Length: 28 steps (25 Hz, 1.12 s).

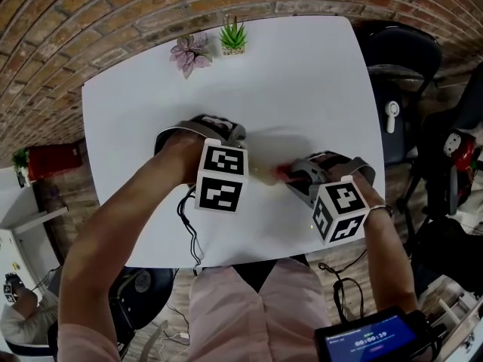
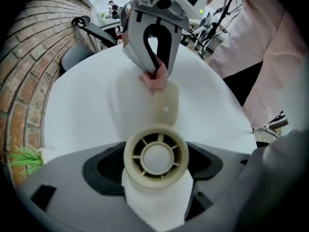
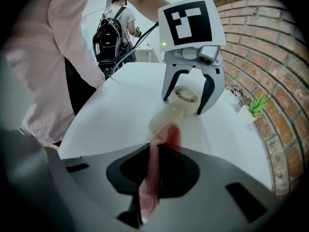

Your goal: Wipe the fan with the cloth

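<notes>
Left claw (image 2: 154,170) is clamped around the round head of the little cream fan (image 2: 155,153), and the fan's handle sticks out toward the other claw. Right claw (image 3: 157,170) is pinched shut on the pink cloth (image 3: 161,139), which touches the handle's far end, mid-bench (image 1: 302,74). At the far edge a small white pot (image 1: 233,50) holds a spiky green plant, with a pinkish plant (image 1: 190,53) just beside it. The head view barely shows the fan, only a red bit of cloth. The gripper views show both clearly.
</notes>
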Motion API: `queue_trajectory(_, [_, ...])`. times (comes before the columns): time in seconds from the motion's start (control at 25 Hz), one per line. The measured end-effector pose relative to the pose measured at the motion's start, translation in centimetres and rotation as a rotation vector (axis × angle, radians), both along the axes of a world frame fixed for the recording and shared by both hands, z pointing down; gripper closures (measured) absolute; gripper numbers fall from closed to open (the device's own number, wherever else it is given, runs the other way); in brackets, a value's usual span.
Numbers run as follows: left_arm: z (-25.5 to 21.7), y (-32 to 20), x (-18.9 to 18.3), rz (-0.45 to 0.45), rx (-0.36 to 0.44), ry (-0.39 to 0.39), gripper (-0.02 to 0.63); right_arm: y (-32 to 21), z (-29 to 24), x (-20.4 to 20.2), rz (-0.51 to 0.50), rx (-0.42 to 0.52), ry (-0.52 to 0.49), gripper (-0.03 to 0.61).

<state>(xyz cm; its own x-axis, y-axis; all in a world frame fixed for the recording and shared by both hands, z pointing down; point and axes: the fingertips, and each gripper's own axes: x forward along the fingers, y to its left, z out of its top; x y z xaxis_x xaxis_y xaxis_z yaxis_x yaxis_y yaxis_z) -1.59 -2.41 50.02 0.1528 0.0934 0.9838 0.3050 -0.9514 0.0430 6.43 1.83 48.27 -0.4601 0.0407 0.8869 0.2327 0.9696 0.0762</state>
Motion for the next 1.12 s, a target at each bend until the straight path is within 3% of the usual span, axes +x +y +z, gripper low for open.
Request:
queue_trajectory(0.72, [0.2,-0.5,-0.6,-0.232,-0.011,-0.056,0.235,1.5,0.1,-0.8,0.115,-0.027,-0.031,0.546])
queue_trajectory(0.96, [0.2,-0.6,-0.6,-0.252,-0.013,-0.05,0.235,3.1,0.0,-2.8,0.154,-0.05,-0.071,0.546])
queue_trajectory(1.12, [0.2,-0.6,-0.6,-0.257,-0.015,-0.042,0.235,3.4,-0.1,-4.3,0.258,-0.074,-0.111,0.546])
